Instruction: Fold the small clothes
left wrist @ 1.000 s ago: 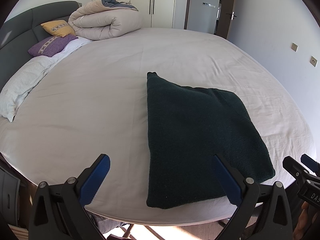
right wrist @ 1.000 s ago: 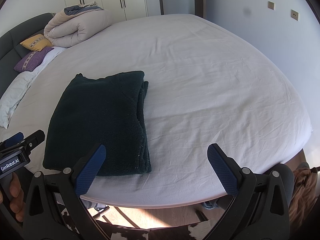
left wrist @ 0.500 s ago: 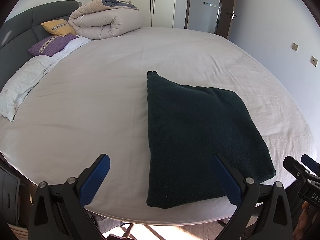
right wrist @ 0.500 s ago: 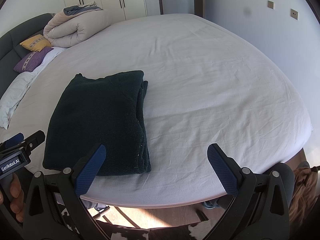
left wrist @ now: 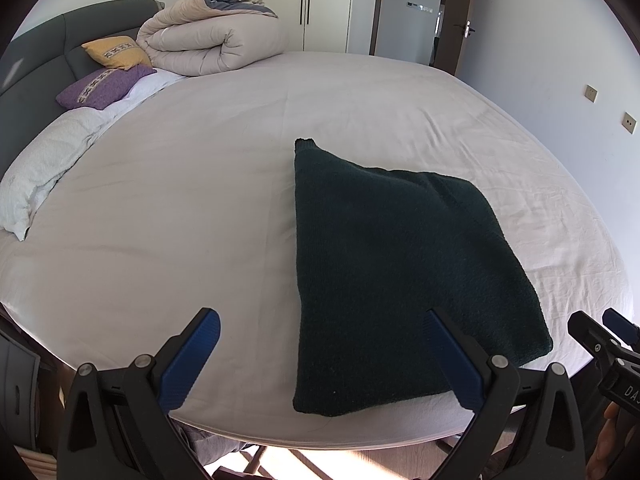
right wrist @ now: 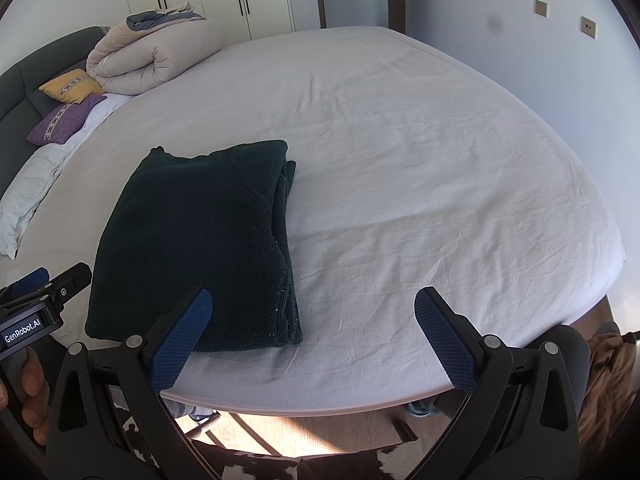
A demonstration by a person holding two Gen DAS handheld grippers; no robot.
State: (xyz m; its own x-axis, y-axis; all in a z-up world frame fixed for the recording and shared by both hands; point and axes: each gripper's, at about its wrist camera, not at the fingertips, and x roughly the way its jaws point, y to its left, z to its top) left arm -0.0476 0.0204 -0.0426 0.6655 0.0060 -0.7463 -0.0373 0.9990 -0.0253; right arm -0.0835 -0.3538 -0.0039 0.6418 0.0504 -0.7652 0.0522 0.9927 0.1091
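A dark green fleece garment [left wrist: 396,272] lies folded into a flat rectangle on the white bed sheet [left wrist: 180,220], near the bed's front edge. It also shows in the right wrist view [right wrist: 204,244], with its stacked folded edges on the right side. My left gripper [left wrist: 320,356] is open and empty, held just off the bed's front edge, left of the garment's middle. My right gripper [right wrist: 312,340] is open and empty, held off the front edge at the garment's right corner. Neither gripper touches the garment.
A rolled beige duvet [left wrist: 212,44], a yellow cushion [left wrist: 116,52] and a purple cushion [left wrist: 100,86] lie at the headboard end. A white pillow [left wrist: 40,168] lies at the left. Wardrobes and a door stand behind. The floor shows below the bed edge.
Almost nothing has changed. Both grippers hold their place off the bed edge and stay open. The garment lies still.
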